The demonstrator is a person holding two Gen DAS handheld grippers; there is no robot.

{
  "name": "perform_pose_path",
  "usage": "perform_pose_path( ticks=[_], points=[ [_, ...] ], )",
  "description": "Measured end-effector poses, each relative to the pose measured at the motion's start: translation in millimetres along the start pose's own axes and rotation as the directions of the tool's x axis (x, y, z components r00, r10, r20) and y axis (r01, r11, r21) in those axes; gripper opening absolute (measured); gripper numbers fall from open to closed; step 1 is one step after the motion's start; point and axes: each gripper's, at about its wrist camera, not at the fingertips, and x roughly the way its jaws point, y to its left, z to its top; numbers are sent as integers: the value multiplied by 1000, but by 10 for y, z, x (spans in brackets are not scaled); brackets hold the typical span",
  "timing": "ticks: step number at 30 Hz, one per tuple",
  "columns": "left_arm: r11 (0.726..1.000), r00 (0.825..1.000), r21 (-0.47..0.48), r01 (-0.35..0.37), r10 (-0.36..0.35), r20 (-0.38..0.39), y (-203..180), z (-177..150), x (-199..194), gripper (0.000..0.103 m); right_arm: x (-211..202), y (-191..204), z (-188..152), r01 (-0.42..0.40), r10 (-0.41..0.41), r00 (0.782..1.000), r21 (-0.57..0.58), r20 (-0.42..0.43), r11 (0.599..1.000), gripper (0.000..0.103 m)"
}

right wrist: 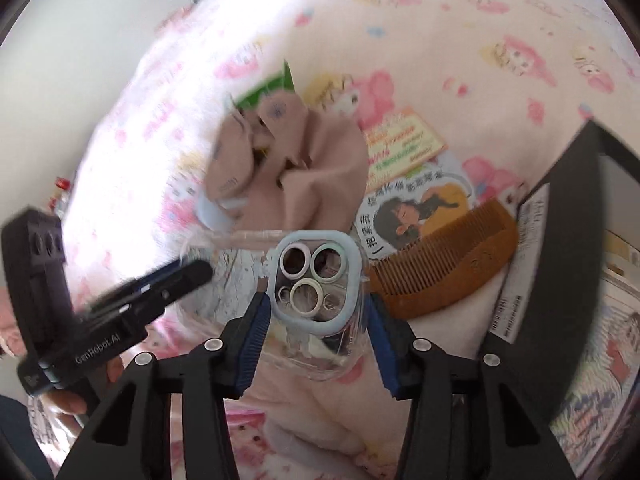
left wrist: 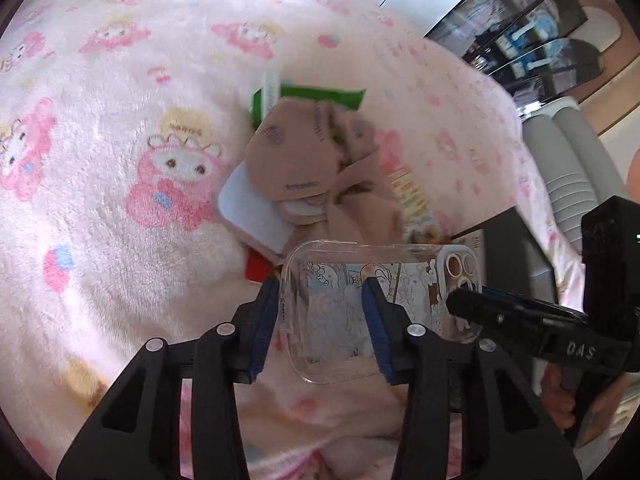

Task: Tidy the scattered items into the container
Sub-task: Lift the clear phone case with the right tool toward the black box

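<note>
Left gripper (left wrist: 322, 320) and right gripper (right wrist: 316, 332) both clamp the clear phone case (left wrist: 380, 304), one at each end, camera cutout toward the right one. The case is held just over the pink blanket (left wrist: 120, 100), near a beige cloth (left wrist: 304, 160) heaped on a green packet (left wrist: 316, 94). A brown comb (right wrist: 444, 260) lies on a leaflet (right wrist: 420, 204), touching the black box (right wrist: 560, 240) wall.
</note>
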Motion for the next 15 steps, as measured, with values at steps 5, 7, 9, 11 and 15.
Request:
perform_pose_path(
  ticks=[5,7,9,11,15],
  points=[
    [994,997,100,38,-45,60,-516,58,-387,40,-582,102,-67,-19,26,989,-49,144,999,44],
    [988,995,145,51,-63,77,-754,124,-528,40,-702,147,-113,-20,28,981,-45,193,999,44],
    [980,993,186,73,-89,79,-1070,179,-558,40,-1017,-20,-159,-22,26,971,-20,237,1000,44],
    [971,993,219,93,-108,57,-1379,188,-491,40,-1248,-177,-238,-9,5,961,12,276,1000,45],
    [951,986,262,167,-160,-46,-2015,155,-250,40,-1704,-657,-472,44,-69,945,85,318,995,45]
  ],
)
